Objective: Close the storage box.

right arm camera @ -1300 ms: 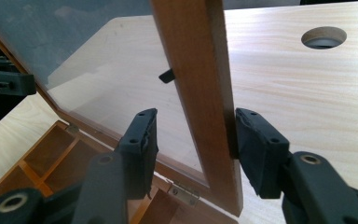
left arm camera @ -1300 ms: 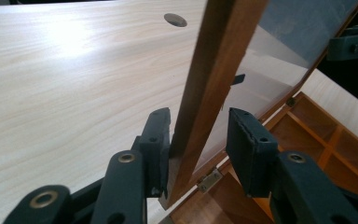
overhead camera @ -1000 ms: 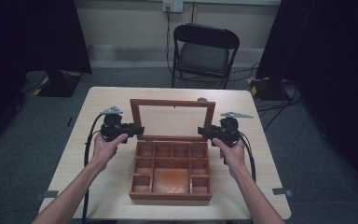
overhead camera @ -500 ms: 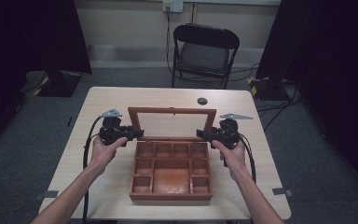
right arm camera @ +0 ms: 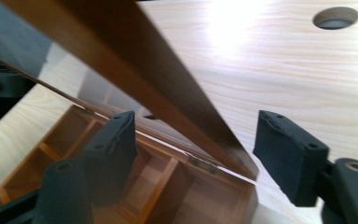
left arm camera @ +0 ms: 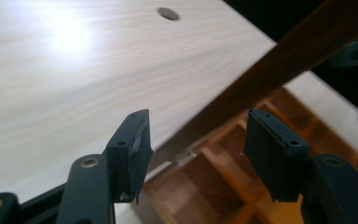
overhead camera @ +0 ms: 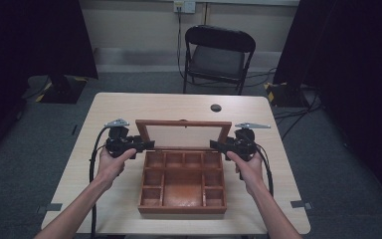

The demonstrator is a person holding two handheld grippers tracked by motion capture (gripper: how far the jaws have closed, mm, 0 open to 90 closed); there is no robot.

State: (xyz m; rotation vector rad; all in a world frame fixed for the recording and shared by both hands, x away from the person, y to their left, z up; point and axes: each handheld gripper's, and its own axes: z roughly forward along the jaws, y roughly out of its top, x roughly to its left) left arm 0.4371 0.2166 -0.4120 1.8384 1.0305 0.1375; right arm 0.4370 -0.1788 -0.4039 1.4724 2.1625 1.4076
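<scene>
A: In the high view, where does the wooden box (overhead camera: 183,181) sit?

B: On the table (overhead camera: 129,107), nearer the front edge, midway between the left and right edges. Its glass-paned lid (overhead camera: 183,133) stands tilted open toward the far edge. The left gripper (overhead camera: 148,145) is at the lid's left side rail and the right gripper (overhead camera: 215,145) at its right side rail, each held in a hand. A round hole (overhead camera: 216,107) lies in the table near the far edge, and a folding chair (overhead camera: 218,55) stands beyond it.

A: And the left gripper view?

B: The left gripper (left arm camera: 196,140) has just been opening; its jaws stand apart. The lid's dark rail (left arm camera: 279,63) runs slantwise behind the gap, with no pad pressing on it. Below are the box's compartments (left arm camera: 219,172) and a small metal hinge (left arm camera: 182,156).

A: The right gripper view?

B: The same there. The right gripper (right arm camera: 200,149) has just been opening too, jaws apart, the lid's rail (right arm camera: 168,88) passing between them without either pad touching it. The glass pane (right arm camera: 14,42) slopes away above the open box, a hinge (right arm camera: 200,162) sits at the lid's foot, and the table's hole (right arm camera: 335,17) shows near the top corner.
</scene>
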